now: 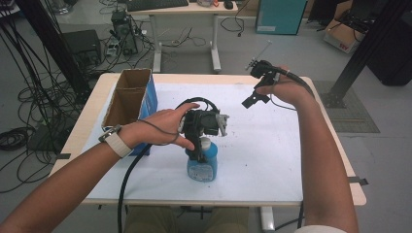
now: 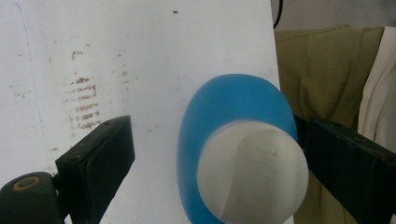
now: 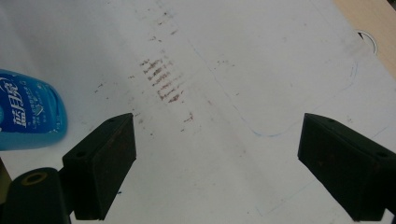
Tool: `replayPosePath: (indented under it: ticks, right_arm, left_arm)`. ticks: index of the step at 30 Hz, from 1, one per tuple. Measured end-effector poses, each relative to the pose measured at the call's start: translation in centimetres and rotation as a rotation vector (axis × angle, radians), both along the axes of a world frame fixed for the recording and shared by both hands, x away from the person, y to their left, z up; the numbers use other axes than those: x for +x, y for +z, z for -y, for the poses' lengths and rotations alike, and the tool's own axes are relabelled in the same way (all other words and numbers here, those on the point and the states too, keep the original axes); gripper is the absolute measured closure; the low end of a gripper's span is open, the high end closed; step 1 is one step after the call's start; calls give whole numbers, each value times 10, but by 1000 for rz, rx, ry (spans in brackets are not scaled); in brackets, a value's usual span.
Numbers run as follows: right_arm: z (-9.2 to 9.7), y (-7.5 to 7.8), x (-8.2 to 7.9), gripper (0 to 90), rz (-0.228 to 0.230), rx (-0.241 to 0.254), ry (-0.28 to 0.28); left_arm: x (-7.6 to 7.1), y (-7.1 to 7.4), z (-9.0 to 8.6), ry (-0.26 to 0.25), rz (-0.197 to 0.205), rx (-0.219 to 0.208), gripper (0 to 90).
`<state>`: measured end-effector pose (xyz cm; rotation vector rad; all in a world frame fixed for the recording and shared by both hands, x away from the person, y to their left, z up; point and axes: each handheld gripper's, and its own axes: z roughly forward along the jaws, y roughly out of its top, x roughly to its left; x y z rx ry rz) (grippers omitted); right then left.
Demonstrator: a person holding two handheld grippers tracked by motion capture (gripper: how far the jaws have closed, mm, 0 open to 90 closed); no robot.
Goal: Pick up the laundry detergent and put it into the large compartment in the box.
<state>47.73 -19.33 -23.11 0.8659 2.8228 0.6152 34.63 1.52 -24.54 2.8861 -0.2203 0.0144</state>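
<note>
A blue bottle (image 1: 202, 168) with a white cap (image 1: 205, 144) stands upright near the front middle of the white-covered table (image 1: 262, 160). My left gripper (image 1: 199, 151) points down over it. In the left gripper view the jaws stand wide, one on each side of the white cap (image 2: 252, 172) and blue bottle shoulder (image 2: 224, 100). The left jaw is clearly apart from the cap and the right jaw is close beside it, so my left gripper (image 2: 217, 140) is open. My right gripper (image 1: 254, 99) hangs open over the far right of the table. My right gripper (image 3: 217, 140) has only the stained sheet between its jaws, with the blue bottle (image 3: 28, 112) off to the left.
An open cardboard box with a blue side (image 1: 130, 94) stands at the table's left, just behind my left hand. Brown smudges (image 3: 163, 79) mark the white sheet. Beyond the table are a desk (image 1: 184, 19), cables and black frame posts.
</note>
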Motion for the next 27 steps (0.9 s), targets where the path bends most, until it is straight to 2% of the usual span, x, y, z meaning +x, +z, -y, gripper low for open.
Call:
replayPosePath:
  ticks: [10,27]
  right_arm:
    - [0,0,0,115,1,1,-1]
    - [1,1,-2,116,2,2,-3]
  left_arm:
    - [0,-1,1,-5,1,3,95]
    - [-2,-8,6,-22,14,38,104]
